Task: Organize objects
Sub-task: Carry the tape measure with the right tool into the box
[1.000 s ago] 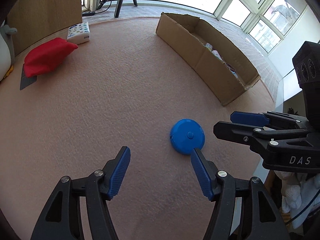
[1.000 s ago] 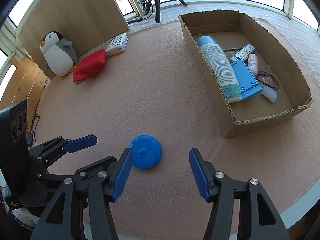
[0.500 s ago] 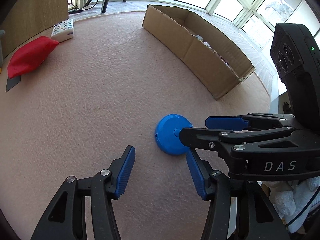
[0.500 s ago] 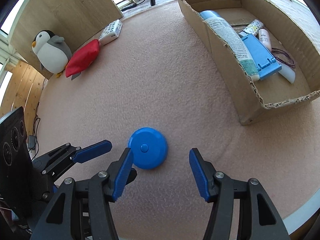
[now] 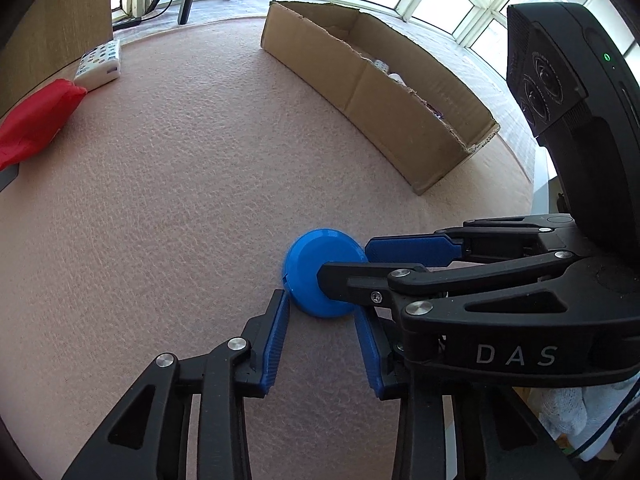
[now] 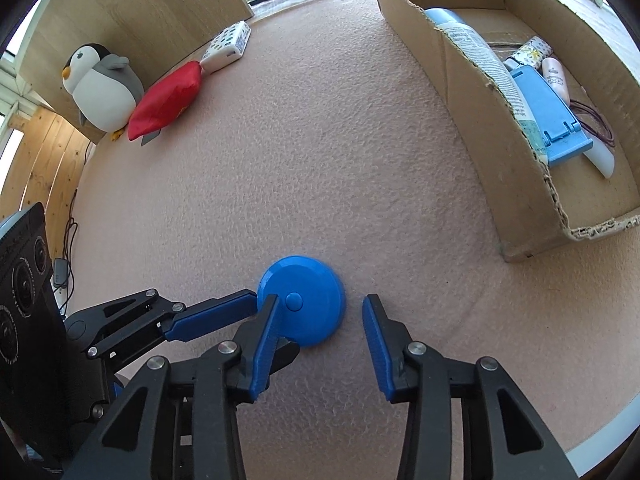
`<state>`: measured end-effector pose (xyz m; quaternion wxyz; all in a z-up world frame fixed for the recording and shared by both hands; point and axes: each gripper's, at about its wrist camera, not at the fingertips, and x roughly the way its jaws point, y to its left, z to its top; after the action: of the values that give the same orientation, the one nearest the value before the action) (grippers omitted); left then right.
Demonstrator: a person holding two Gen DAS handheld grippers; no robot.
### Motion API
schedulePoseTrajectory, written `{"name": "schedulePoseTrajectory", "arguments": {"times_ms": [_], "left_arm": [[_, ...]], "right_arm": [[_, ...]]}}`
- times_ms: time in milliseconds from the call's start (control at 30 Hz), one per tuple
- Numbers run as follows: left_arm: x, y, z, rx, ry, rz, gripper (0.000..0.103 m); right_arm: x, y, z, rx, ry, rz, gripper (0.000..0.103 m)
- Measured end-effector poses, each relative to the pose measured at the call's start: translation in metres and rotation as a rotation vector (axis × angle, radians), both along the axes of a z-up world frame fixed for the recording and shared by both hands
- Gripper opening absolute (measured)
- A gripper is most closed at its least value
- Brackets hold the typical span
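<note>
Now the round blue disc [image 6: 302, 300], with a small button on top, lies flat on the pink carpet [image 6: 320, 140]. Both the left gripper [image 5: 322, 310] and the right gripper [image 6: 320, 312] have just been closing their jaws around it, still partly open, gripping nothing.

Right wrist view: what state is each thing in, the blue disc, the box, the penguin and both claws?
Blue disc, flat on the carpet, not lifted.
Cardboard box, open-topped, partly filled.
Penguin toy, upright against the wooden board.
Left gripper, open, jaws just closing, disc at its fingertips.
Right gripper, open, jaws just closing, a gap beside the disc.
</note>
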<state>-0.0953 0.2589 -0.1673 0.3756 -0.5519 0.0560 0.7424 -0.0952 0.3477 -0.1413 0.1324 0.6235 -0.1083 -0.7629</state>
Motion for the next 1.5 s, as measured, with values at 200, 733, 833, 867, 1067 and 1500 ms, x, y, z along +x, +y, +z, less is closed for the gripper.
{"name": "schedulePoseTrajectory", "arguments": {"times_ms": [200,733,833,867,1067,1500], "left_arm": [[-0.001,0.003,0.001,0.000,0.002,-0.002,0.036],[-0.001,0.010,0.028,-0.005,0.084,0.004,0.035],[-0.003,0.012,0.035,0.012,0.096,0.013,0.035],[-0.004,0.012,0.038,0.017,0.102,0.014,0.035],[-0.009,0.027,0.060,0.040,0.147,0.005,0.035],[-0.025,0.115,0.088,0.071,0.213,-0.057,0.035]], "right_arm": [[-0.003,-0.002,-0.001,-0.016,-0.003,0.008,0.032],[-0.004,-0.005,0.020,0.015,0.065,0.019,0.032],[-0.006,-0.002,0.030,0.015,0.091,0.018,0.032],[-0.007,-0.001,0.034,0.016,0.100,0.017,0.032],[-0.014,0.015,0.059,0.024,0.157,0.008,0.032],[-0.033,0.085,0.094,0.053,0.238,-0.070,0.032]]}}
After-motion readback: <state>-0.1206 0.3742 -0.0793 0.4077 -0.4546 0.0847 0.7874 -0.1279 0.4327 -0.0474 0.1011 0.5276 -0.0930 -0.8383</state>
